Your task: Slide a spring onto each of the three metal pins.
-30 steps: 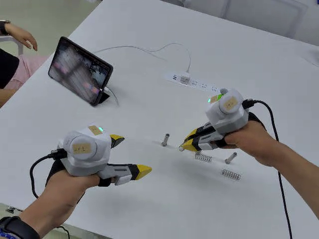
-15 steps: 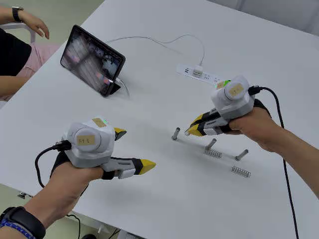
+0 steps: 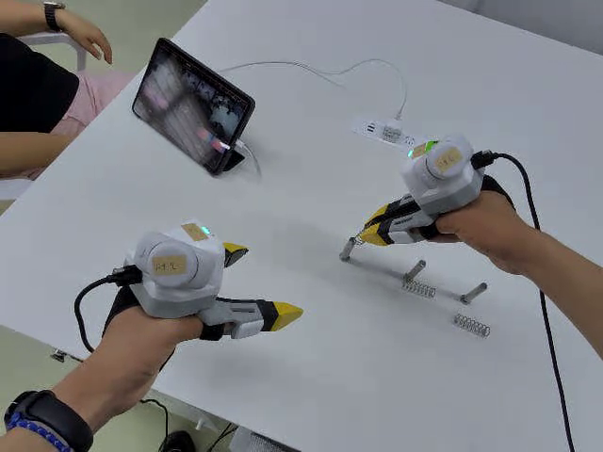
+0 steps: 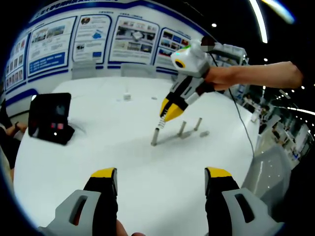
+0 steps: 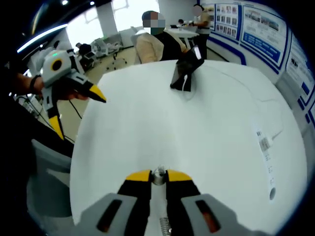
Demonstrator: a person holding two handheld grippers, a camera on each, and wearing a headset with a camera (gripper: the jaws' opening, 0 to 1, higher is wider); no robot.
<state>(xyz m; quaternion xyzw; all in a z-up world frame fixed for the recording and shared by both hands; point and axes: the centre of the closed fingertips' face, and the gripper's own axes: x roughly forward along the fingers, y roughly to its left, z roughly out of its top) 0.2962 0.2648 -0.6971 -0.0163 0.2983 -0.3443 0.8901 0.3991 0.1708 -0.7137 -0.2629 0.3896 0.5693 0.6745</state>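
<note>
On the white table (image 3: 311, 377), the left gripper (image 3: 262, 282) hangs in front of the tablet (image 3: 193, 104) with its jaws spread wide — nothing to hold there. Farther from the tablet, the right gripper (image 3: 366, 235) pinches a spring (image 4: 161, 119) just over the nearest pin (image 3: 348, 249), likely to slide it on; two more pins (image 3: 415, 270) and two loose springs (image 3: 470, 325) lie beyond.

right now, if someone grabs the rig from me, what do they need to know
Left gripper: open, empty, above the table, apart from the parts.
Right gripper: shut on the held spring, whose lower end is at the top of the near pin.
Middle pin and far pin stand bare. First loose spring lies by the middle pin, second loose spring by the far pin.
Done: no spring fully seated yet.
Left: lower this spring, then fit the other two.
</note>
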